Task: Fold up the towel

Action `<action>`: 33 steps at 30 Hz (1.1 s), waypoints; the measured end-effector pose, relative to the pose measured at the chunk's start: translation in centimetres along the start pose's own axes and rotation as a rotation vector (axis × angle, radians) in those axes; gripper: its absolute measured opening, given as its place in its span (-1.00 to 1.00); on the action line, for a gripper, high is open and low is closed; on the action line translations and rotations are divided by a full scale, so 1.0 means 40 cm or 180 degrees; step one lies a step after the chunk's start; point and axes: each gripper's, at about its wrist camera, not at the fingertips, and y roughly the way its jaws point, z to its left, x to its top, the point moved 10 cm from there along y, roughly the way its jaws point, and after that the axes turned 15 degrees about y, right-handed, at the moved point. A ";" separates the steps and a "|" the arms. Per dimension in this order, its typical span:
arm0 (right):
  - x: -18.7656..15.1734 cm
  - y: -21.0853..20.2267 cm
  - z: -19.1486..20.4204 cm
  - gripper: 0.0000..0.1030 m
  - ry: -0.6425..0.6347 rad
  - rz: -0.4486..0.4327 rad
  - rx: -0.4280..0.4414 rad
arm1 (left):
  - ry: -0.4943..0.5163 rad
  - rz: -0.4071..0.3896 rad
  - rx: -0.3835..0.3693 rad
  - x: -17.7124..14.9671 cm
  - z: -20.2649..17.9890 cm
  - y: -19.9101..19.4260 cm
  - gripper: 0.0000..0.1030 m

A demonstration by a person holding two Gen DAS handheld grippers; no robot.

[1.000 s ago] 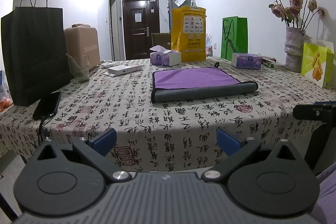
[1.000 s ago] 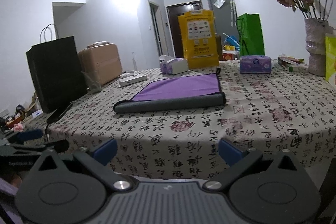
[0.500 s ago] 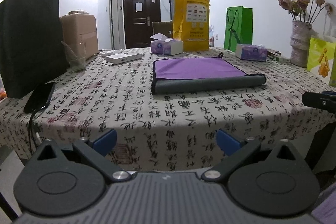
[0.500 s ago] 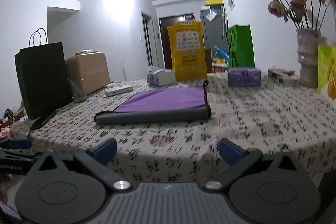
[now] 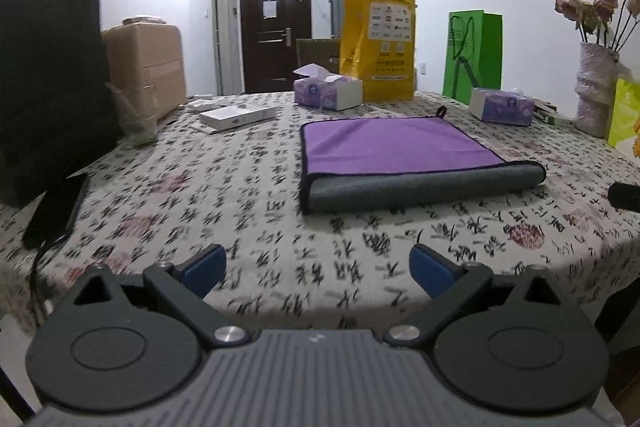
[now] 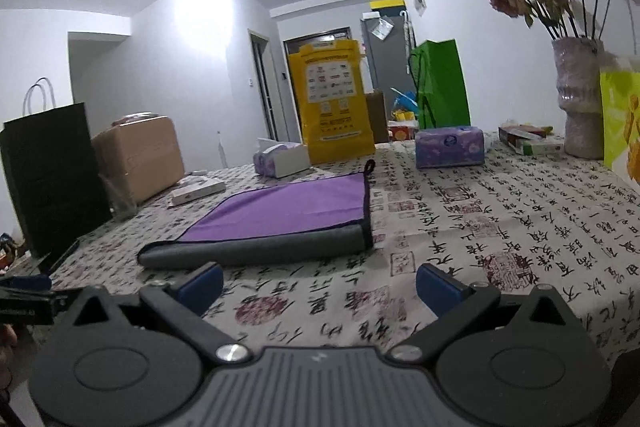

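Item: towel [image 5: 394, 151], purple face up, grey underside showing along the near edge, where it is rolled or doubled over. It lies flat on the desk [image 5: 248, 211], which carries a cloth printed with black characters. A small hanging loop [image 6: 369, 165] sits at its far corner. In the right wrist view the towel [image 6: 280, 219] lies ahead and left of centre.

Change noted: over the last second both cameras have moved closer to the desk and towel. In the left view the towel has grown larger; the near desk edge, seen face-on before, has passed below the fingers. The towel itself has not shifted or altered shape. Reading: this looks like an approach, with no fold begun in this moment.

Left tool [image 5: 318, 269]: jaws spread wide, blue pads well apart, holding nothing and touching nothing. It hangs above the near part of the desk, short of the towel's grey edge.

Right tool [image 6: 320, 285]: likewise wide open and empty, no contact. Its left pad appears just beneath the grey edge in the picture, yet a strip of printed cloth separates them.

Each tool's tip shows at the margin of the other's view, so the two are side by side.

Nearby: tissue box [image 5: 328, 93], black bag [image 5: 52, 87], vase [image 6: 580, 99].
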 end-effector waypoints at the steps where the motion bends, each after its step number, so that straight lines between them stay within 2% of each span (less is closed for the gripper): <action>1: 0.003 0.011 -0.004 0.99 -0.0017 0.0030 0.0001 | 0.0015 -0.0001 0.0003 0.005 0.000 0.010 0.90; 8: 0.009 0.078 -0.028 0.80 0.0029 0.0265 0.0041 | -0.0025 0.0029 -0.0142 0.031 -0.004 0.080 0.87; 12: 0.023 0.106 -0.030 0.80 -0.0080 0.0249 0.0053 | -0.0020 -0.0023 -0.0131 0.057 -0.003 0.115 0.87; 13: 0.029 0.114 -0.031 0.80 -0.0105 0.0233 0.0053 | 0.0005 -0.0012 -0.0128 0.063 -0.003 0.127 0.82; 14: 0.036 0.121 -0.031 0.80 -0.0130 0.0217 0.0058 | 0.0012 -0.0001 -0.0128 0.069 -0.001 0.138 0.63; 16: 0.050 0.144 -0.034 0.80 -0.0198 0.0195 0.0049 | 0.0039 -0.0002 -0.0235 0.083 -0.004 0.162 0.39; 17: 0.057 0.151 -0.035 0.80 -0.0229 0.0187 0.0048 | 0.0030 -0.0001 -0.0302 0.090 -0.005 0.173 0.38; 20: 0.074 0.186 -0.035 0.82 -0.0330 0.0161 0.0060 | -0.0105 -0.0040 -0.0416 0.110 -0.001 0.200 0.41; 23: 0.091 0.221 -0.032 0.83 -0.0429 0.0143 0.0094 | -0.0112 -0.0075 -0.0229 0.127 0.013 0.224 0.46; 28: 0.115 0.276 -0.034 0.83 -0.0459 0.0216 0.0129 | -0.0265 -0.0088 -0.0319 0.141 0.029 0.260 0.48; 30: 0.118 0.298 -0.035 0.83 -0.0461 0.0273 0.0162 | -0.0160 -0.0102 -0.0393 0.146 0.027 0.271 0.51; 33: 0.117 0.323 -0.032 0.83 -0.0526 0.0360 0.0228 | -0.0063 -0.0040 -0.0377 0.148 0.031 0.291 0.59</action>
